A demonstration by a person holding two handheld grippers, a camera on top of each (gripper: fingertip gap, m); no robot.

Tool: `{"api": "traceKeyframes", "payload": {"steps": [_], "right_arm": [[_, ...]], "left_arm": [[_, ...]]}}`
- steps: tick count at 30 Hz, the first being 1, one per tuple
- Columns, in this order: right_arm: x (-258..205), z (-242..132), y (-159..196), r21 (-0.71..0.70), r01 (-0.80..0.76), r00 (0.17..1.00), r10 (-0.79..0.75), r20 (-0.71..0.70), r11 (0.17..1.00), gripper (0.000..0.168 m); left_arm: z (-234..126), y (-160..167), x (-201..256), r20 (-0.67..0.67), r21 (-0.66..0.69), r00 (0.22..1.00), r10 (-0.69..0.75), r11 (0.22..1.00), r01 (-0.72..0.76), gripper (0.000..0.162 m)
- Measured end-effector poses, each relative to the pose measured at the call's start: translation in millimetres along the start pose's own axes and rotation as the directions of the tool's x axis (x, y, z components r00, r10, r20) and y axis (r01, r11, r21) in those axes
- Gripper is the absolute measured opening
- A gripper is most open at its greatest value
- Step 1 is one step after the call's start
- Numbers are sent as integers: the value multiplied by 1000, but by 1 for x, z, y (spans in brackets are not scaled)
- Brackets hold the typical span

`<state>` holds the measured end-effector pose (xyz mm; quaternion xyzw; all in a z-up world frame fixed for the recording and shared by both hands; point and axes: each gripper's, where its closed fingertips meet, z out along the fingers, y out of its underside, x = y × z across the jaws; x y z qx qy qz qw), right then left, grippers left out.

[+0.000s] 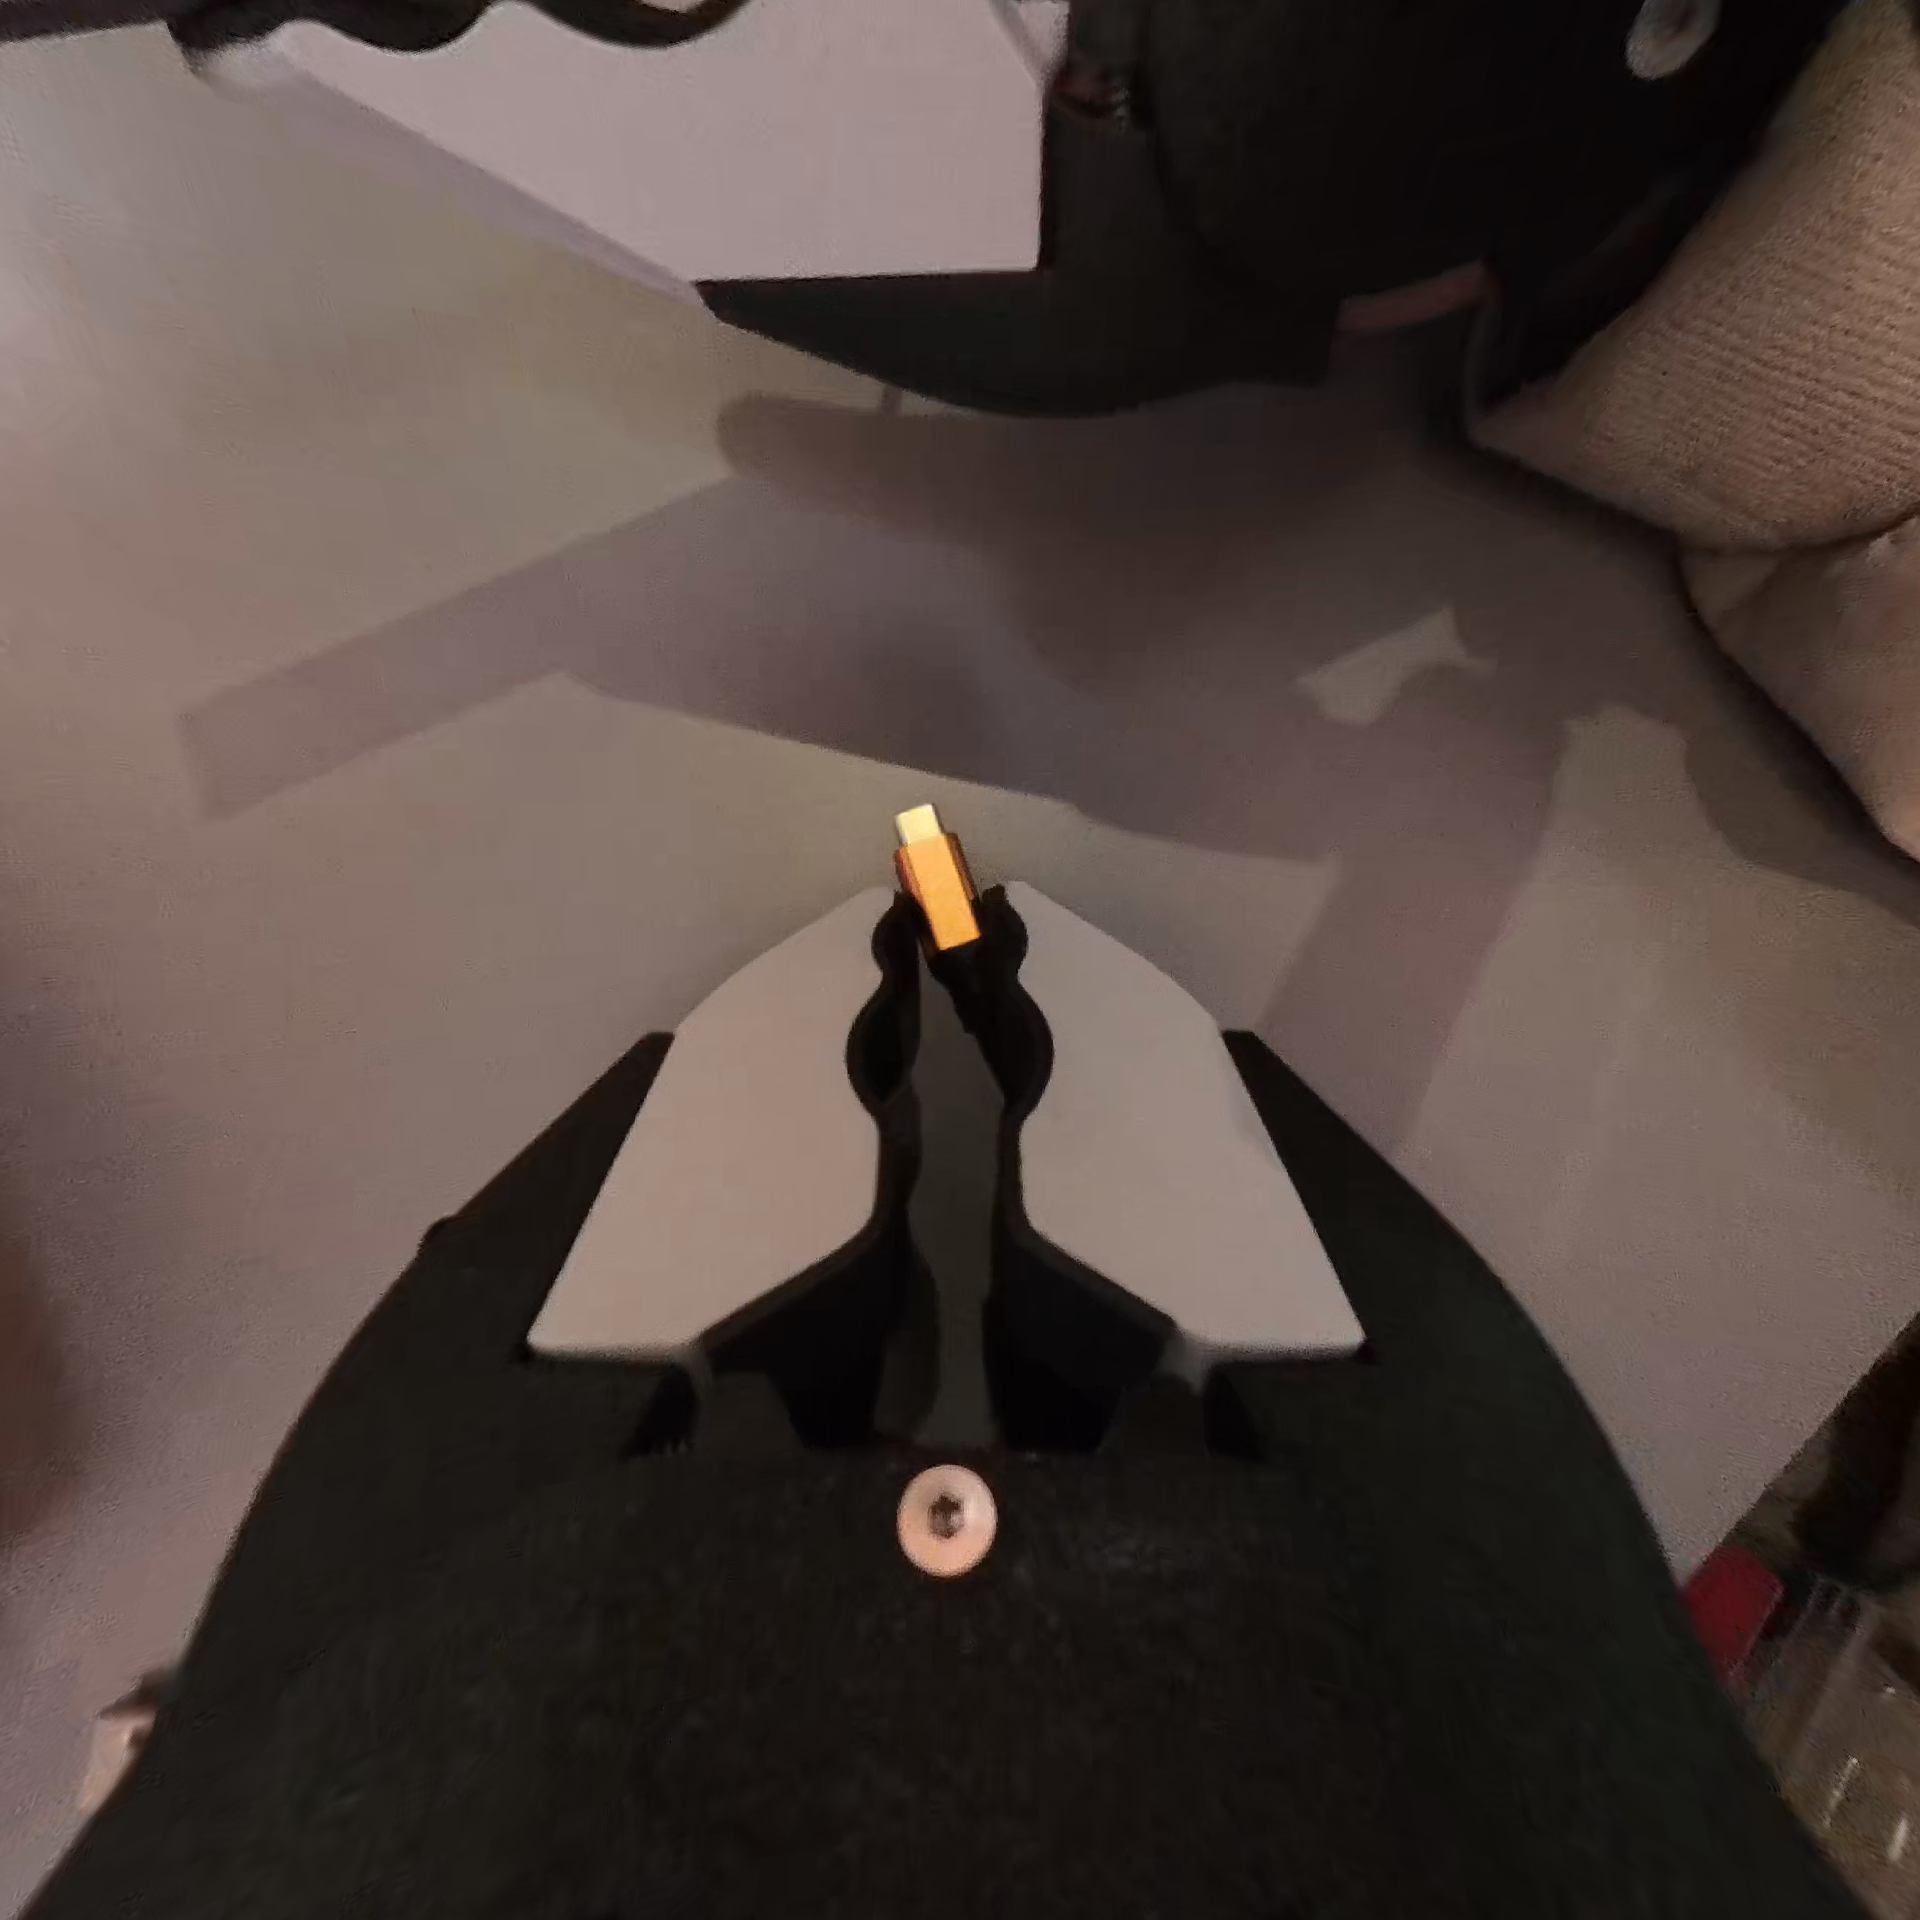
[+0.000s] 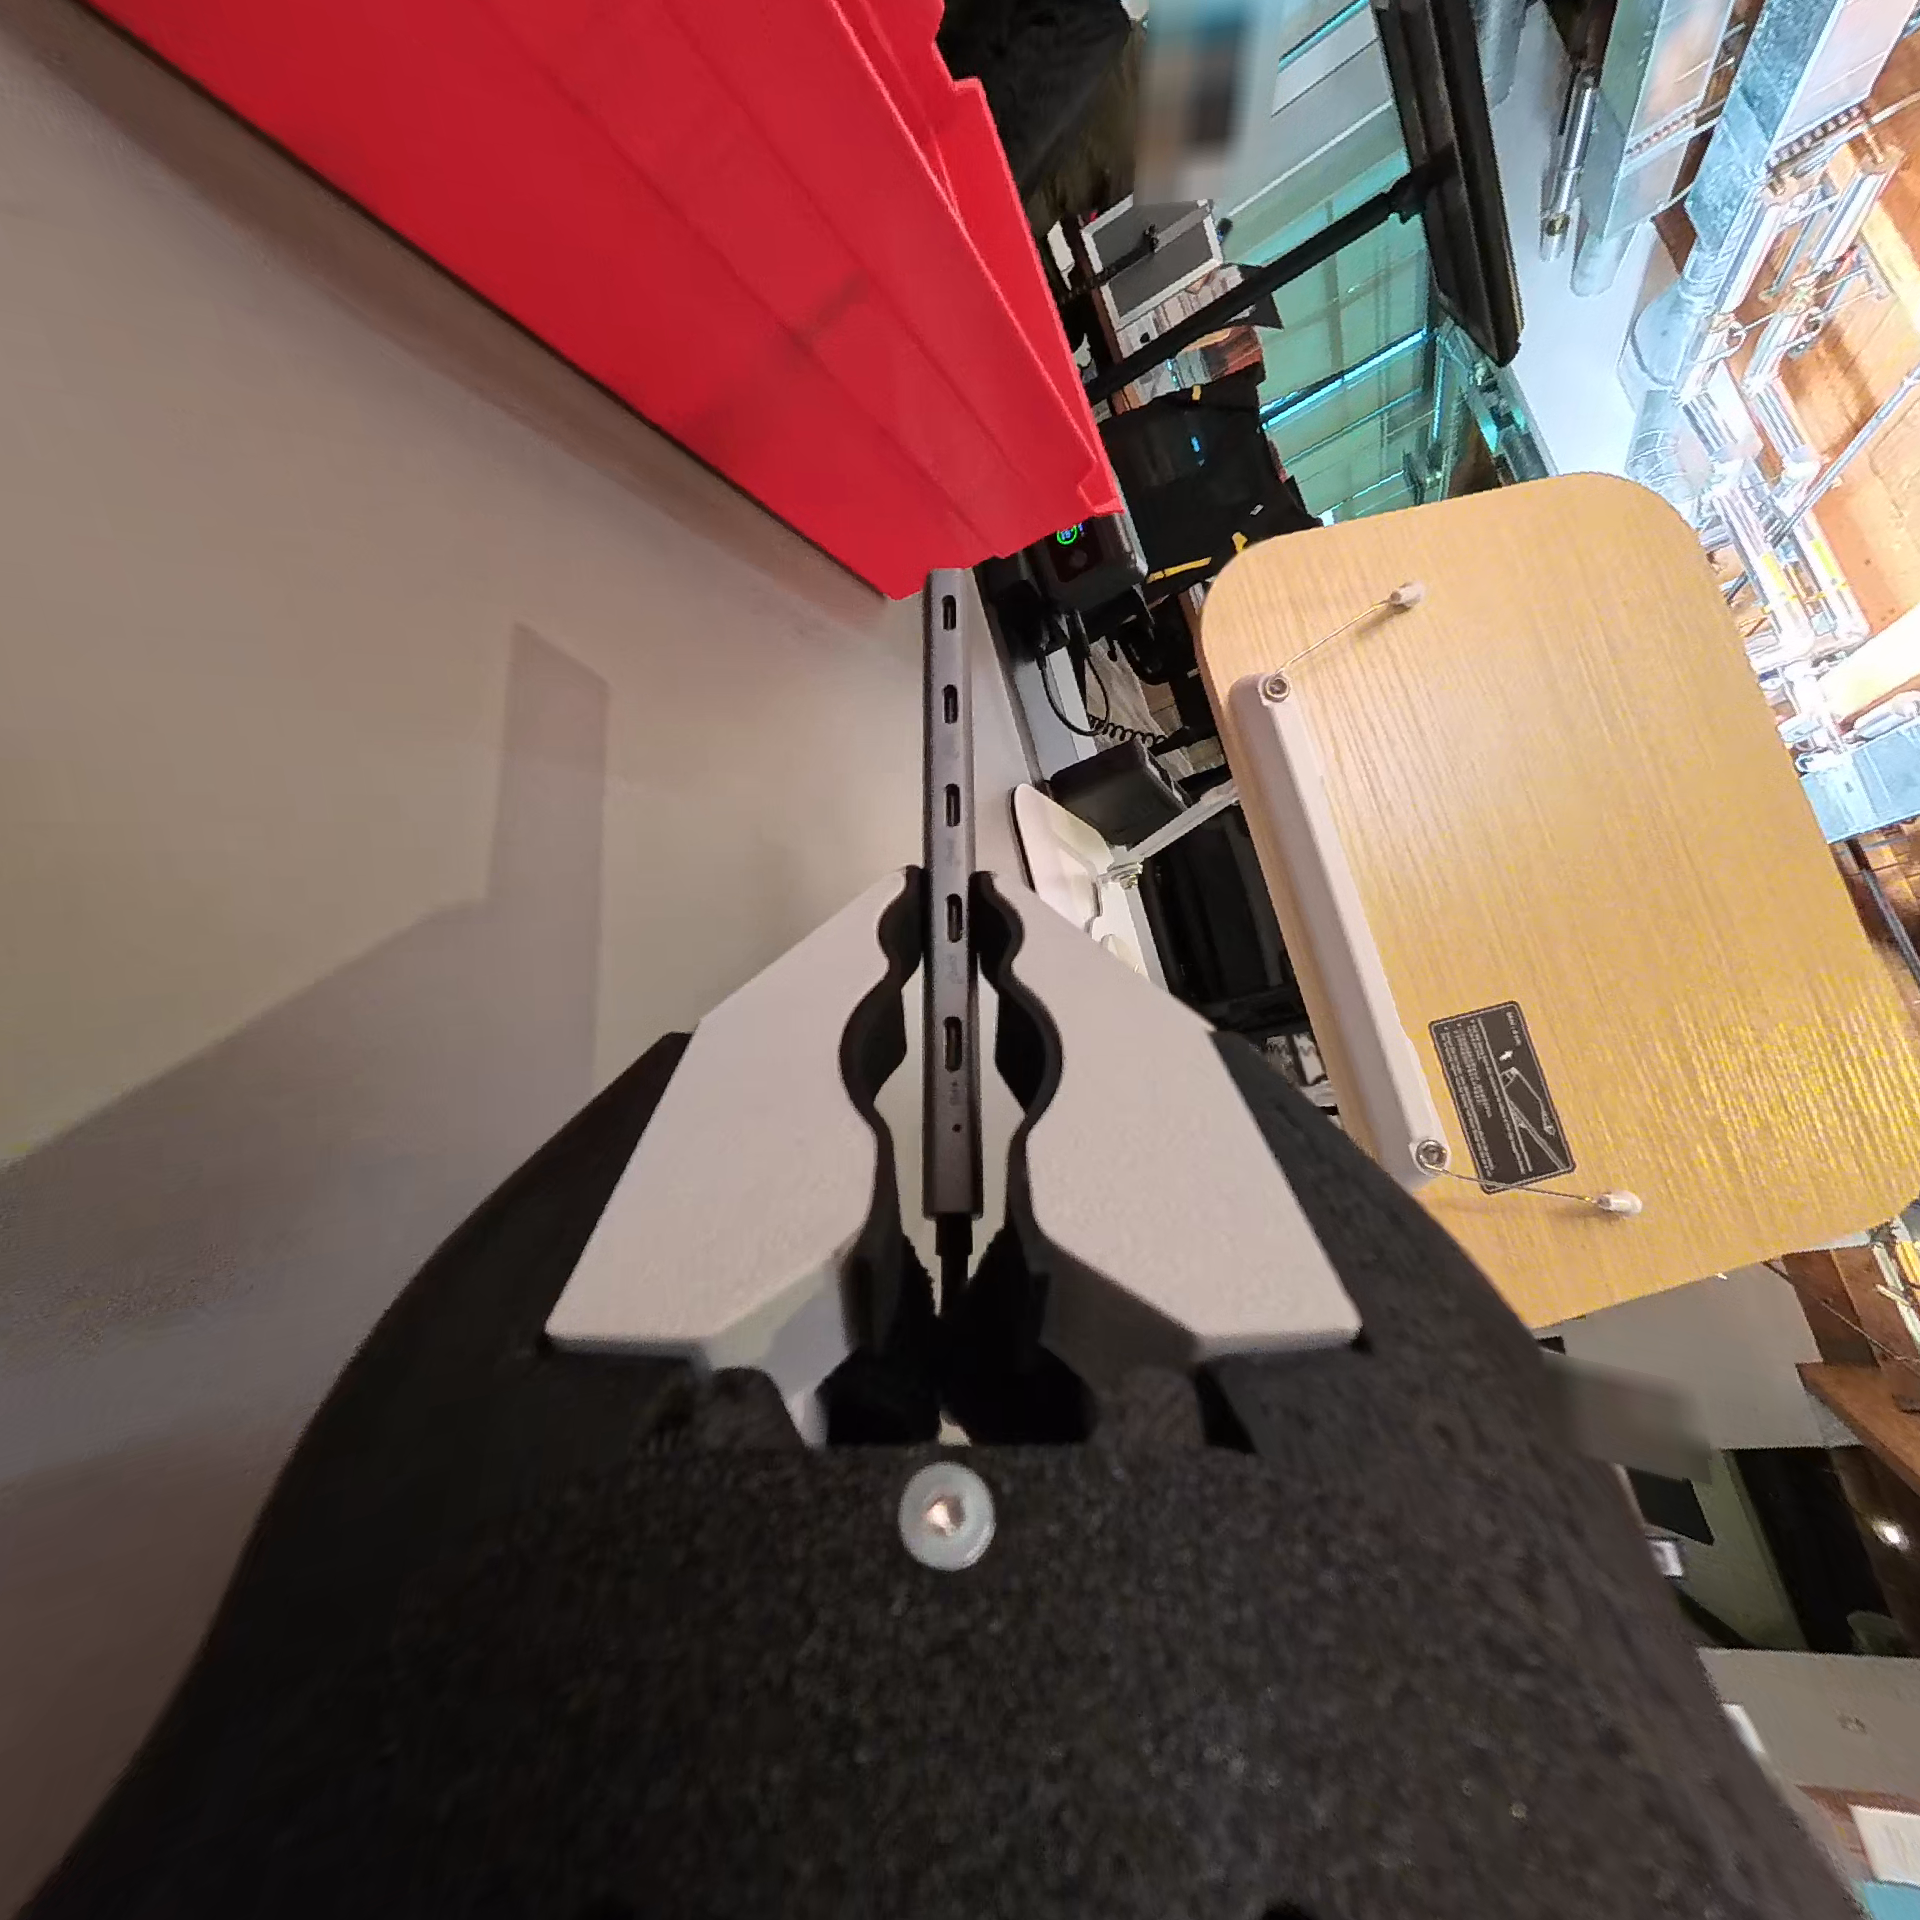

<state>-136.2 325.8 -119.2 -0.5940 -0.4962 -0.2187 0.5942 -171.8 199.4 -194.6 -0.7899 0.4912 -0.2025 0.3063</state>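
Observation:
My left gripper (image 1: pixel 943 902) is shut on an orange cable plug (image 1: pixel 935 894) with a silver metal tip that sticks out past the fingertips, above a pale grey table (image 1: pixel 364 520). Its black cable runs back between the fingers. My right gripper (image 2: pixel 948 883) is shut on a slim dark grey hub (image 2: pixel 951 790) with a row of several small ports along its edge. The hub stands out forward beyond the fingertips, and a black cable leaves its rear end between the fingers. The right wrist view is rolled on its side.
A black gripper body (image 1: pixel 1195 208) and a beige sleeve (image 1: pixel 1766 364) fill the upper right of the left wrist view. A red bin (image 2: pixel 644 260) lies on the table (image 2: pixel 260 623) beyond the hub. A wooden board (image 2: pixel 1558 831) with a white bracket stands to the right. My hands' fingertips stand some 15 centimeters from each other.

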Motion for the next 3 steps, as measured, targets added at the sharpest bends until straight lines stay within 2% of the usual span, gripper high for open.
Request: {"api": "traceKeyframes", "payload": {"steps": [1, 3], "right_arm": [[-1, 0, 1, -8, 18, 1000, -18, -1, 1000, 9], [-1, 0, 2, -35, 82, 997, -83, -9, 996, 8]], "left_arm": [[0, 0, 0, -20, -4, 1000, 6, 1000, -6, 12], [-7, -5, -9, -26, 10, 1000, -18, 1000, 19, 12]]}}
